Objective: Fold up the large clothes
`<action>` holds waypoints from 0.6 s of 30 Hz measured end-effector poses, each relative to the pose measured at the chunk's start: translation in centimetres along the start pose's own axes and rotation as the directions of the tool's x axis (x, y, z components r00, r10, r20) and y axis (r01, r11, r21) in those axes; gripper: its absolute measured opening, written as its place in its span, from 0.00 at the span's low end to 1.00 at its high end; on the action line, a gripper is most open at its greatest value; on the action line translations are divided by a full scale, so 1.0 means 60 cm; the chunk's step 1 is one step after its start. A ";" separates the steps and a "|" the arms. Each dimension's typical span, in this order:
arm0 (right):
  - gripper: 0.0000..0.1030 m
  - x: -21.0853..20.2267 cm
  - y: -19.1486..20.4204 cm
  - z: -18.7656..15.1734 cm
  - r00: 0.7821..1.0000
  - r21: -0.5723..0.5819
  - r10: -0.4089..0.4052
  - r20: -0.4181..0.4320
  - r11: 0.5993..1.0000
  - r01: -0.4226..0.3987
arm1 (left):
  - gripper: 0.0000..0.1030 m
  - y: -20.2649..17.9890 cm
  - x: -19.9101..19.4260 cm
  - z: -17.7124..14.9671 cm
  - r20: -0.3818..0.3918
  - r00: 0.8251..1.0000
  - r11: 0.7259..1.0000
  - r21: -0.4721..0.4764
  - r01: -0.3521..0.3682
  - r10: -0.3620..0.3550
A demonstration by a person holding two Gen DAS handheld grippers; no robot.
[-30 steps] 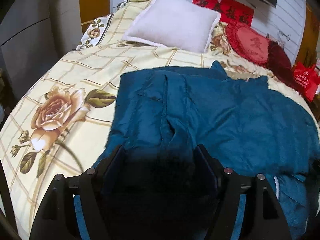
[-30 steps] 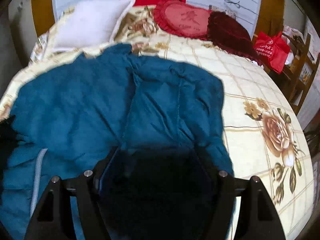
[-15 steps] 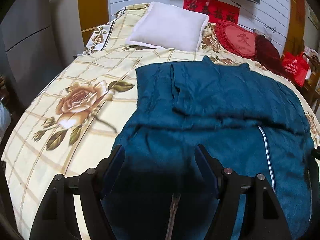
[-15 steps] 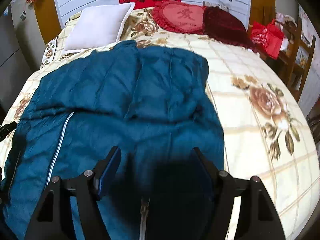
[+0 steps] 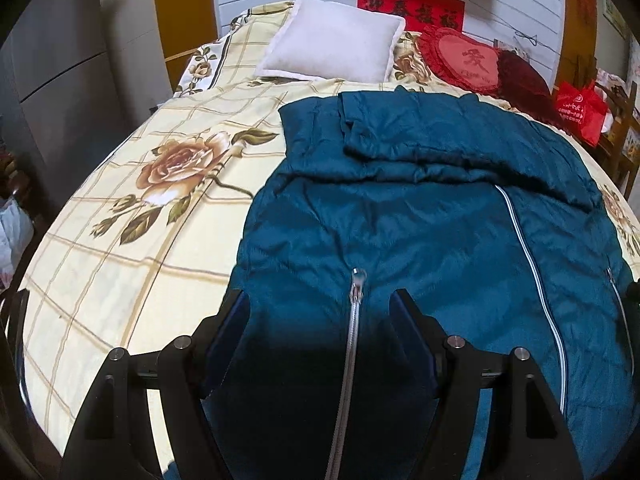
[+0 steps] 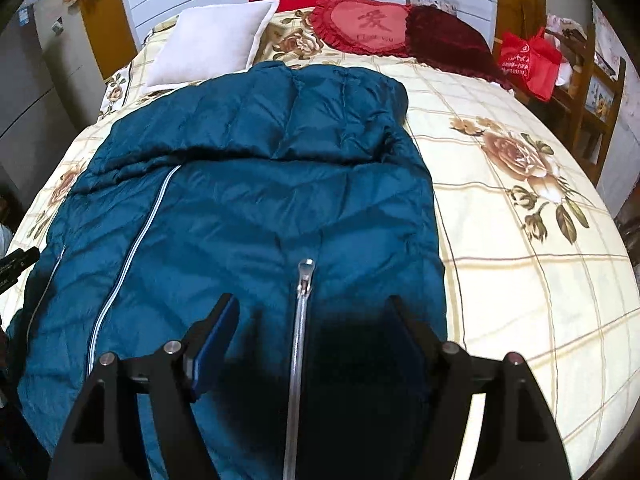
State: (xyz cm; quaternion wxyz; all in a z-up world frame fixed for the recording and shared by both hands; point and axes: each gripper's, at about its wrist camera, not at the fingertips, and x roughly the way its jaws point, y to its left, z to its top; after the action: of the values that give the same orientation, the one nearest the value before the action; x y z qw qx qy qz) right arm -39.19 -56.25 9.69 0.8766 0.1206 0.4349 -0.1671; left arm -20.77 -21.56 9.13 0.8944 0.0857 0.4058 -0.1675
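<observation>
The big teal quilted puffer coat (image 5: 420, 216) is spread on the rose-print cream bedspread (image 5: 120, 264). Only the left view catches the grey wardrobe (image 5: 48, 80); only the right view shows the wooden chair (image 6: 592, 92). The left gripper (image 5: 320, 308) and right gripper (image 6: 312, 312) both hang wide open, each straddling a pocket zip and gripping nothing.

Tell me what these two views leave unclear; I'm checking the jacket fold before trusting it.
- Teal jacket, near hem: cut off by the bottom edge and shadowed between the fingers, in both wrist views.
- Left gripper and right gripper: jaws apart, but contact with the fabric is lost in shadow.
- Sleeves: tucked under the folded top, unseen.
</observation>
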 end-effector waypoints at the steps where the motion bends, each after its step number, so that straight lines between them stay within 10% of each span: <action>1: 0.76 -0.004 0.002 -0.006 1.000 -0.002 -0.002 0.004 1.000 0.002 | 0.77 -0.001 -0.001 -0.003 -0.002 1.000 1.000 -0.001 0.000 0.000; 18: 0.77 -0.006 0.016 -0.040 1.000 0.005 -0.010 -0.010 1.000 0.011 | 0.77 -0.003 -0.010 -0.032 -0.015 1.000 1.000 -0.007 -0.018 0.018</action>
State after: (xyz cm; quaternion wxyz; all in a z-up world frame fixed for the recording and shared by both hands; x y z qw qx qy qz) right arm -40.72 -54.43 8.61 0.8733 0.1212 0.4394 -0.1721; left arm -22.58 -21.05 8.30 0.8932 0.0872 0.4121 -0.1574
